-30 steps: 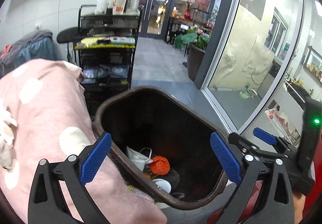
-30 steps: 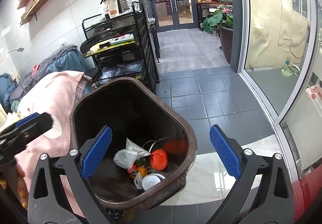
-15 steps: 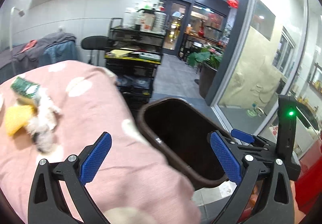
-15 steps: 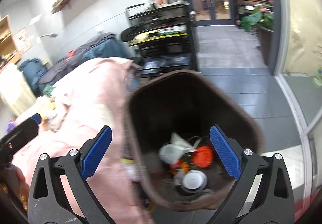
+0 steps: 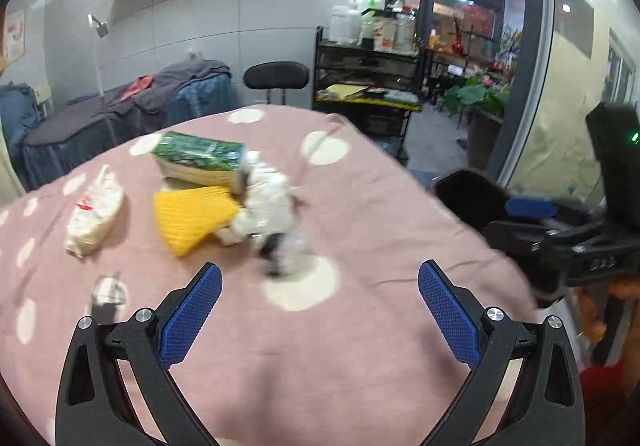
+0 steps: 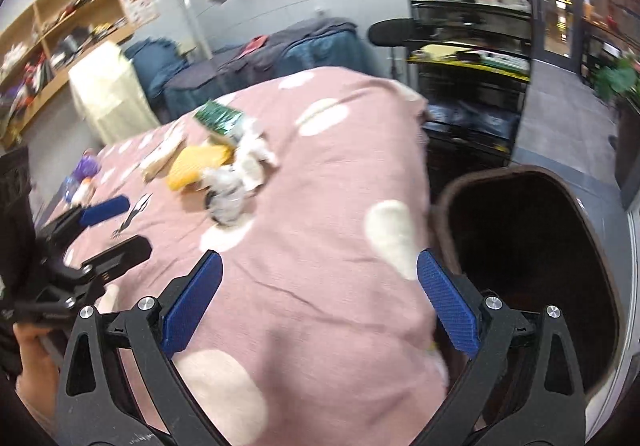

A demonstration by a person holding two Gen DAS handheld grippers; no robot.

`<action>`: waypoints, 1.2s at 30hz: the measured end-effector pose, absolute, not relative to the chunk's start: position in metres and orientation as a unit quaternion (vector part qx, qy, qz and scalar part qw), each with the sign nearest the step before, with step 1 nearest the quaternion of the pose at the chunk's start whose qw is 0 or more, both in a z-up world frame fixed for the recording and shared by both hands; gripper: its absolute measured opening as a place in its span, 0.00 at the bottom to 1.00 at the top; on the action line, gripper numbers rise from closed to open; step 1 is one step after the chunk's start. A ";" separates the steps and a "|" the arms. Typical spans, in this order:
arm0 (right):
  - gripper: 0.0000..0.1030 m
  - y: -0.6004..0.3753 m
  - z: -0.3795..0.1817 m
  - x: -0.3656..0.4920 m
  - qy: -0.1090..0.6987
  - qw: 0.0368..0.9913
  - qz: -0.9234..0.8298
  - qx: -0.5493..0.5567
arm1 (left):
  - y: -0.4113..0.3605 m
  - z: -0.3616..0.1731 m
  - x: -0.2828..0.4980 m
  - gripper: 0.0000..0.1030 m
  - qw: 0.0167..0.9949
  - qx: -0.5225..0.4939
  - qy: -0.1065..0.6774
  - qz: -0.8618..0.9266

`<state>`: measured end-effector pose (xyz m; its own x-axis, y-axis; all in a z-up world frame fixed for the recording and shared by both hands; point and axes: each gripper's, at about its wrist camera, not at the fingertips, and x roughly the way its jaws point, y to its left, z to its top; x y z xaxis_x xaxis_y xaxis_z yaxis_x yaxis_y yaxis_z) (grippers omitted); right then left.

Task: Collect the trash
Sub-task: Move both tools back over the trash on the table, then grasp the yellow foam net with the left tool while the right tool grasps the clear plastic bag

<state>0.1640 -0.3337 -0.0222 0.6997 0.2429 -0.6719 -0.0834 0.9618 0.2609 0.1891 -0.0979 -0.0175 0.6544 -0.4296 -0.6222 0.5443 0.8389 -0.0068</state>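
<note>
Trash lies on a pink spotted tablecloth (image 5: 360, 230): a green packet (image 5: 198, 155), a yellow corrugated wrapper (image 5: 192, 217), crumpled white paper (image 5: 266, 207) and a pale wrapper (image 5: 96, 215). My left gripper (image 5: 320, 310) hangs open over the cloth, just short of the pile, nothing between its fingers. The same pile, with the crumpled white paper (image 6: 240, 173), shows in the right wrist view. My right gripper (image 6: 320, 298) is open and empty above the table's corner, beside the dark brown bin (image 6: 532, 254). The bin (image 5: 468, 197) sits off the table's right edge.
A clear scrap (image 5: 106, 292) and a purple item (image 6: 88, 167) also lie on the cloth. A black wire cart (image 5: 368, 85) and a stool (image 5: 276, 75) stand behind the table. Covered furniture (image 5: 120, 113) lines the wall. Glass doors (image 6: 568, 5) are at the right.
Both grippers have swung left from over the bin to the table. The bin's contents have left both views and the trash pile has come into view. Both grippers stay open.
</note>
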 end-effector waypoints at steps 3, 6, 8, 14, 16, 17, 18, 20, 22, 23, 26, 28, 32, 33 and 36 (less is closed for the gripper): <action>0.93 -0.312 -0.022 0.179 0.393 0.909 0.109 0.089 | -0.081 -0.023 0.206 0.94 0.906 0.126 0.315 -0.255; 0.93 -0.293 -0.022 0.189 0.403 0.904 0.126 0.071 | -0.069 -0.029 0.229 0.88 0.900 0.157 0.326 -0.242; 0.93 -0.282 -0.022 0.200 0.410 0.900 0.135 0.058 | -0.067 -0.034 0.248 0.80 0.893 0.171 0.340 -0.240; 0.93 -0.255 -0.024 0.230 0.431 0.888 0.156 0.038 | -0.078 -0.054 0.294 0.70 0.871 0.232 0.367 -0.232; 0.93 -0.249 -0.025 0.241 0.437 0.885 0.158 0.033 | -0.080 -0.061 0.304 0.65 0.865 0.248 0.373 -0.227; 0.93 -0.246 -0.025 0.246 0.440 0.883 0.160 0.031 | -0.080 -0.065 0.308 0.64 0.861 0.255 0.377 -0.226; 0.93 -0.243 -0.026 0.252 0.444 0.881 0.163 0.030 | -0.080 -0.067 0.312 0.60 0.859 0.260 0.380 -0.225; 0.93 -0.238 -0.030 0.263 0.453 0.875 0.168 0.031 | -0.076 -0.069 0.317 0.50 0.858 0.260 0.384 -0.221; 0.93 -0.232 -0.034 0.277 0.467 0.867 0.173 0.031 | -0.070 -0.066 0.320 0.37 0.862 0.245 0.387 -0.219; 0.93 -0.230 -0.036 0.282 0.471 0.864 0.174 0.029 | -0.065 -0.064 0.322 0.34 0.864 0.232 0.389 -0.220; 0.93 -0.220 -0.047 0.300 0.493 0.852 0.173 0.022 | -0.052 -0.058 0.327 0.24 0.871 0.183 0.397 -0.224; 0.93 -0.214 -0.053 0.310 0.506 0.845 0.171 0.016 | -0.047 -0.057 0.327 0.19 0.876 0.164 0.396 -0.223; 0.64 -0.200 -0.066 0.329 0.526 0.832 0.175 -0.003 | -0.040 -0.054 0.321 0.18 0.886 0.115 0.391 -0.221; 0.58 -0.198 -0.070 0.333 0.534 0.826 0.178 -0.001 | -0.036 -0.053 0.319 0.18 0.890 0.102 0.388 -0.217; 0.49 -0.199 -0.075 0.337 0.542 0.822 0.178 0.010 | -0.030 -0.045 0.312 0.18 0.901 0.076 0.374 -0.209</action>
